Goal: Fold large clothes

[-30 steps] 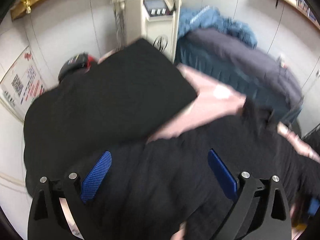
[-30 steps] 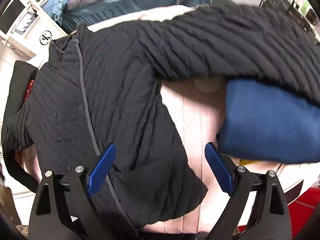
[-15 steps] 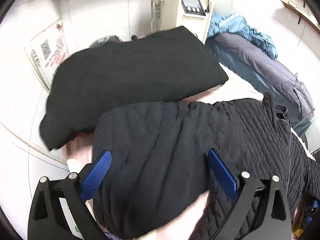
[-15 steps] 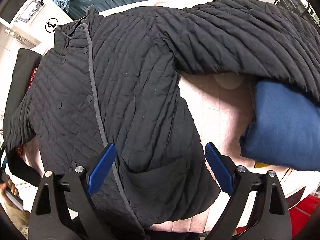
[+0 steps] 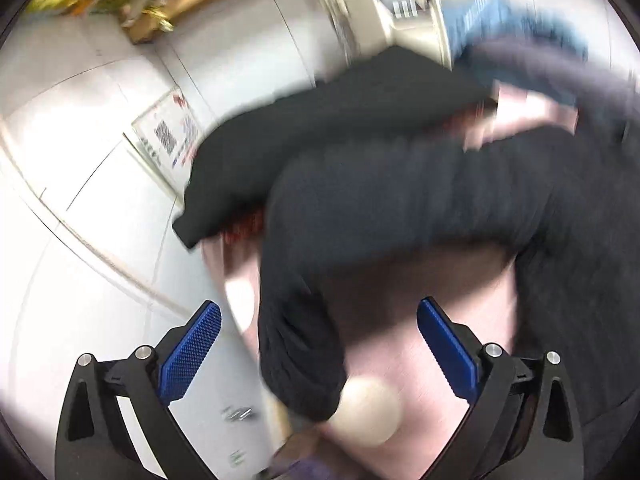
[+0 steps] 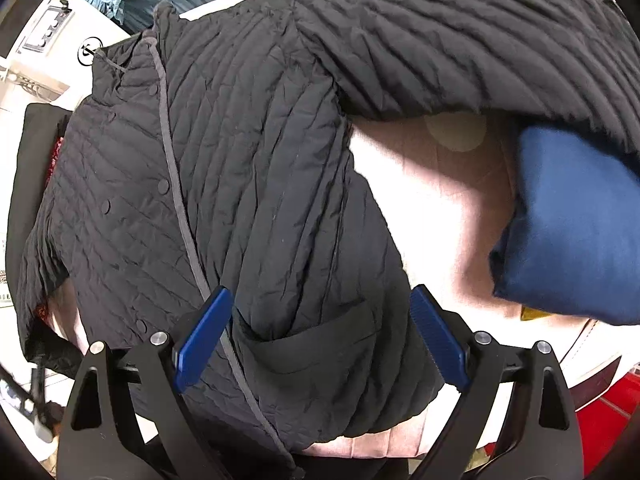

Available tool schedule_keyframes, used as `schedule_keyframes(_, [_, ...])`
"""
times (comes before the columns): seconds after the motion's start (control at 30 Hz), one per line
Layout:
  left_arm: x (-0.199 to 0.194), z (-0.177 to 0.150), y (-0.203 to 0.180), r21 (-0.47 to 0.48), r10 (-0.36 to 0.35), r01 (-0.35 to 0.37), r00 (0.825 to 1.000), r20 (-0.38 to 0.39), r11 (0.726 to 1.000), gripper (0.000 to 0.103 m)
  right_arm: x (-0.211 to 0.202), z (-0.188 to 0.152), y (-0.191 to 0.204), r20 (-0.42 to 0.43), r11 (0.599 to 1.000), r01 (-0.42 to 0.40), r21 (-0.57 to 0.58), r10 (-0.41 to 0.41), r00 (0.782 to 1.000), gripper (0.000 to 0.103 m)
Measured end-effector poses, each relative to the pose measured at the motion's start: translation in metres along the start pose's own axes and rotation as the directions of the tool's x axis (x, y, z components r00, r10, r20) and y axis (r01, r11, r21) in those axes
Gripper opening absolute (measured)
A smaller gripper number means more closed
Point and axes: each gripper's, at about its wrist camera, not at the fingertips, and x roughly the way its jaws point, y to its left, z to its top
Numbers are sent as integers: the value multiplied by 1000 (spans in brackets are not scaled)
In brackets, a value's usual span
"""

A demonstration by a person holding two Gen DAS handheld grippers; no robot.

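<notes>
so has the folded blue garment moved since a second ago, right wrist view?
Cannot tell. The folded blue garment keeps its place against the pale circle on the pink cover; only the camera shifted.

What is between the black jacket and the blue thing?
Bare pink bedcover lies between the jacket and the blue bundle, seen in the right wrist view.

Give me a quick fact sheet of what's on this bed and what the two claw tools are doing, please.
garment: black quilted jacket, front up, spread over the bed
right sleeve area: one sleeve stretched out over the blue folded cloth
surface: pink bedcover
other item: plain black folded cloth beyond the jacket
left gripper: open, holding nothing, over a sleeve end; view blurred
right gripper: open, holding nothing, above the jacket's pocket
folding: not yet visible
</notes>
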Motion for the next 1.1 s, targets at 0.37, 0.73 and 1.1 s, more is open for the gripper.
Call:
schedule_keyframes(0.37, [-38,86,23,17,35,-39,984,173,999,11,0,-9,-4,60,996,87,-31,-85,995,89])
schedule_keyframes(0.73, [-18,220,49,-75,89,-73,966,244,994,12,-7,-13,-20,97,990,135,-29,-131,987,89])
schedule_keyframes(1.1, [32,186,56,-122,-71,70,998,3,990,97,12,-37,-50,23,989,143,-40,-143,990,89])
